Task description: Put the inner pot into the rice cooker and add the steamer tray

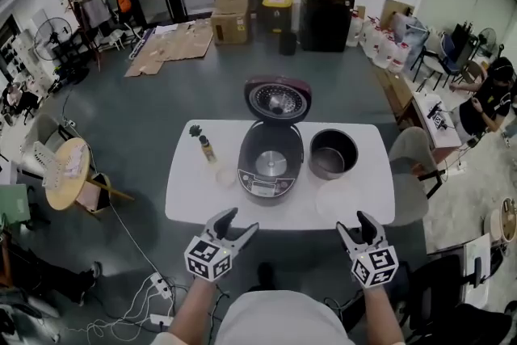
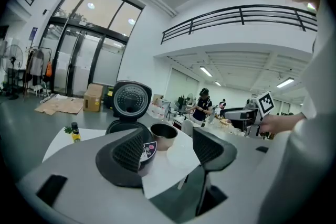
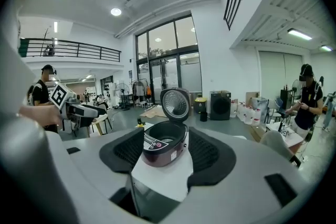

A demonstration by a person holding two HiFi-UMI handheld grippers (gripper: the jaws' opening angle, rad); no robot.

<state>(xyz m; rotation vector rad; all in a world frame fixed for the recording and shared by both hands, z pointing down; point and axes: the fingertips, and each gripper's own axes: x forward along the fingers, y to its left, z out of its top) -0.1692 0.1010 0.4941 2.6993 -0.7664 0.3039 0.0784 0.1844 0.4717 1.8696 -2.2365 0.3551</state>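
bottle [image 1: 208, 148] left of rice cooker [image 1: 270, 167], inner pot [image 1: 333, 153] right

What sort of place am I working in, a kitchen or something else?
Probably an open lab or workshop hall, not a kitchen: stacked cardboard boxes along the far wall, a mezzanine railing overhead, and a lone white table standing mid-floor.

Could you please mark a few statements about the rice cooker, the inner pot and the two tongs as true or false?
1. The rice cooker has its lid up. True.
2. The inner pot sits inside the cooker. False: it stands on the table, right of the cooker in the head view.
3. The left tongs grip the pot. False: they are open and empty, short of the table.
4. The right tongs are open with nothing held. True.
5. A small bottle stands left of the cooker. True.
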